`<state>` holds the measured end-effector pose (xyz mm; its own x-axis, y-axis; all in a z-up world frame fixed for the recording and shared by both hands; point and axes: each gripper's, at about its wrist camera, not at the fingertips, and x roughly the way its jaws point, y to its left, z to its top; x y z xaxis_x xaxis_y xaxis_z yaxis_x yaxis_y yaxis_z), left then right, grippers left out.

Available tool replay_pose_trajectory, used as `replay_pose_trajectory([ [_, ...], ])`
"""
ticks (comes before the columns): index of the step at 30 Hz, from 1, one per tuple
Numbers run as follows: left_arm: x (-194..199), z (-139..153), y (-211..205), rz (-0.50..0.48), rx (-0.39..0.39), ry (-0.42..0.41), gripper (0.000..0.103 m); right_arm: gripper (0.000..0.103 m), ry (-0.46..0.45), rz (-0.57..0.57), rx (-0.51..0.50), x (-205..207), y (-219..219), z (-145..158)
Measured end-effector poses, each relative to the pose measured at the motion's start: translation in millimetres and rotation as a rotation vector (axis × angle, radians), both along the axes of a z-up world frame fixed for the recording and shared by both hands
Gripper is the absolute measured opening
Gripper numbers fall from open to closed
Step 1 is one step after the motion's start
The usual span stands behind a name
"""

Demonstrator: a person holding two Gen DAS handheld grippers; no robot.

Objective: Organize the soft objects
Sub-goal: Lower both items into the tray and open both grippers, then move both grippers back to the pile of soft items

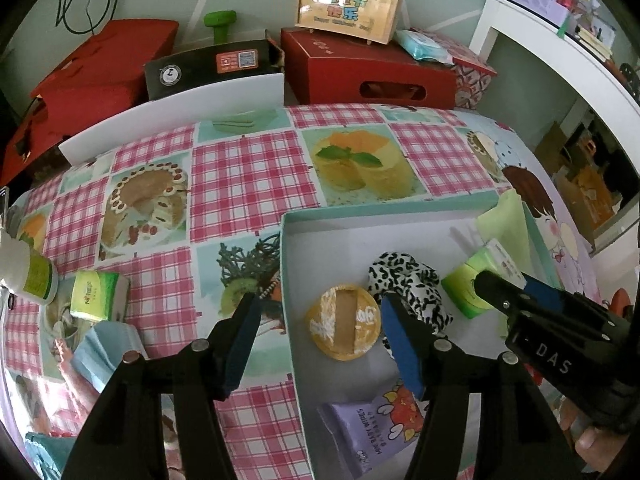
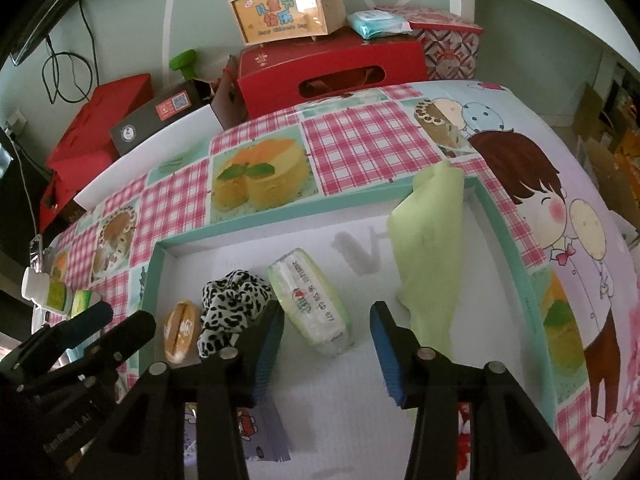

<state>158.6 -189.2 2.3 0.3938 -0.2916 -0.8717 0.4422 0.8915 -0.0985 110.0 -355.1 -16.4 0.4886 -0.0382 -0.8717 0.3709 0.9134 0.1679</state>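
Observation:
A shallow box with a teal rim [image 1: 285,264] [image 2: 280,222] lies on the table. Inside it lie a round yellow sponge [image 1: 343,322] [image 2: 181,332], a black-and-white spotted scrunchie [image 1: 408,280] [image 2: 232,304], a green tissue pack [image 1: 478,284] [image 2: 310,300], a light green cloth [image 1: 504,224] [image 2: 432,240] and a purple wipes pack [image 1: 372,436]. My left gripper [image 1: 320,348] is open, straddling the box's left wall near the sponge. My right gripper [image 2: 326,350] is open just above the tissue pack. Each gripper also shows in the other view: the right [image 1: 516,292], the left [image 2: 112,324].
Outside the box at the left lie another green tissue pack [image 1: 98,296], a blue pack [image 1: 106,352] and a white bottle [image 1: 28,276]. Red boxes [image 1: 368,68], a black box [image 1: 212,68] and a wooden case [image 1: 348,4] stand behind the table. A white shelf [image 1: 560,52] stands at the right.

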Motion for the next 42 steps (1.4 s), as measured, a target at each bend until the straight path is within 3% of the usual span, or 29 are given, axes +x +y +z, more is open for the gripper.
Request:
replay_pose_trajectory([
  [2,0,0,1,0.005,0.003,0.0,0.064,0.054,0.001,-0.002,-0.001,0,0,0],
  [11,3,-3,7,0.03,0.012,0.004,0.064,0.054,-0.017,-0.052,0.001,-5,-10,3],
  [13,4,-3,8,0.036,0.015,0.005,0.071,0.054,-0.019,-0.06,-0.001,-5,-10,3],
  [14,4,-3,9,0.04,0.015,0.005,0.081,0.054,-0.02,-0.063,-0.002,-6,-11,4],
  [15,4,-3,10,0.044,0.011,0.004,0.083,0.054,-0.021,-0.066,-0.003,-6,-11,4],
  [27,8,-7,15,0.076,0.012,0.016,0.083,0.054,-0.018,-0.078,-0.012,-7,-12,6],
  [29,9,-8,16,0.082,0.015,0.016,0.084,0.065,-0.014,-0.071,-0.015,-6,-11,6],
  [32,10,-9,19,0.107,0.013,0.009,0.096,0.08,-0.012,-0.061,-0.033,-4,-9,7],
  [36,12,-10,24,0.142,0.011,0.007,0.098,0.103,-0.009,-0.044,-0.076,-3,-5,6],
  [42,16,-14,29,0.168,-0.003,0.036,0.098,0.103,-0.01,-0.034,-0.084,-3,-4,5],
])
